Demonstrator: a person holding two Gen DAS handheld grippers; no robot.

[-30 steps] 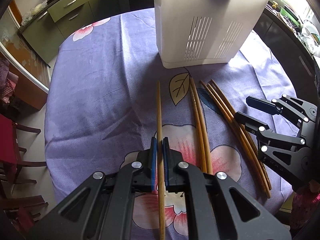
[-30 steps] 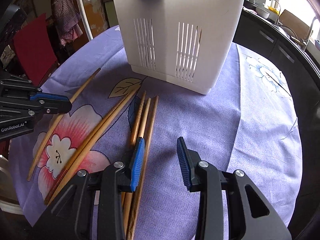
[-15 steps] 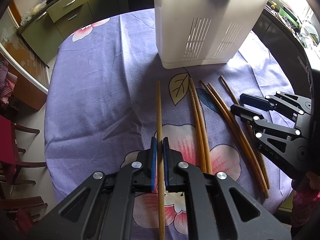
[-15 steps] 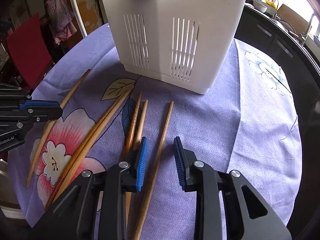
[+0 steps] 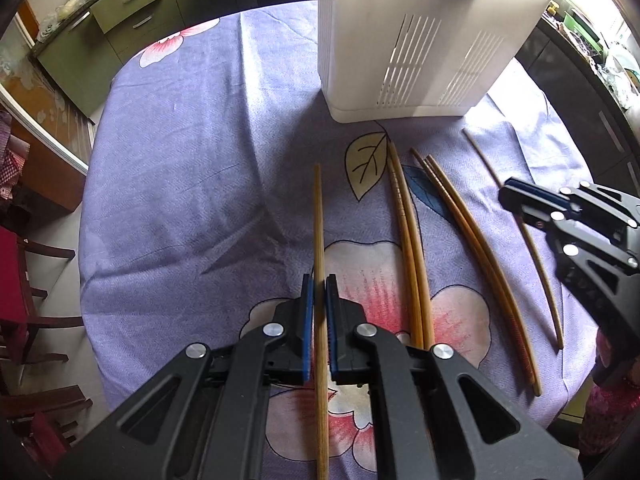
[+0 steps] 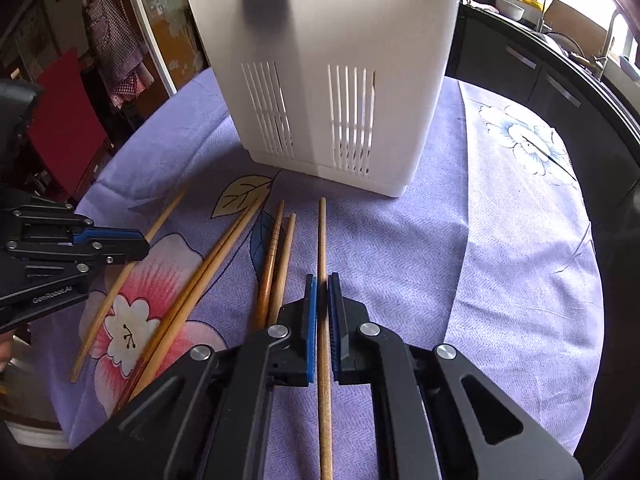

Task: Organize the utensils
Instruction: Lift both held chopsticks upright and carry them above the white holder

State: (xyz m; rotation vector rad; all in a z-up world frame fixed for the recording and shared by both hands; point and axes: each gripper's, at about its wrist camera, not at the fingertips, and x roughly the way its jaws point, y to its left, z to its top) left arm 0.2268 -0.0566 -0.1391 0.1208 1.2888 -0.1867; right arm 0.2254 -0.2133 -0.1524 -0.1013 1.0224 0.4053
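Observation:
Wooden chopsticks lie on the purple flowered cloth in front of a white slotted utensil holder (image 5: 420,40) (image 6: 332,80). My left gripper (image 5: 319,292) (image 6: 140,244) is shut on a single chopstick (image 5: 318,220) (image 6: 120,280) to the left of the others. My right gripper (image 6: 322,292) (image 5: 508,196) is shut on the rightmost chopstick (image 6: 321,240) (image 5: 532,248), its blue pads pressing both sides. Between the two held sticks rest two loose pairs, one (image 5: 408,240) (image 6: 208,272) nearer the left gripper, the other (image 5: 472,240) (image 6: 276,256) beside the right.
A dark fork (image 6: 264,4) shows as a shadow through the holder's wall. The round table (image 5: 160,160) drops off at left toward red chairs (image 5: 16,280); green cabinets (image 5: 120,12) stand behind. A dark counter (image 6: 540,72) runs along the right.
The right gripper's jaws closed from open onto one chopstick, which swung away from its pair toward the right. The left gripper stayed put, still clamped on its chopstick.

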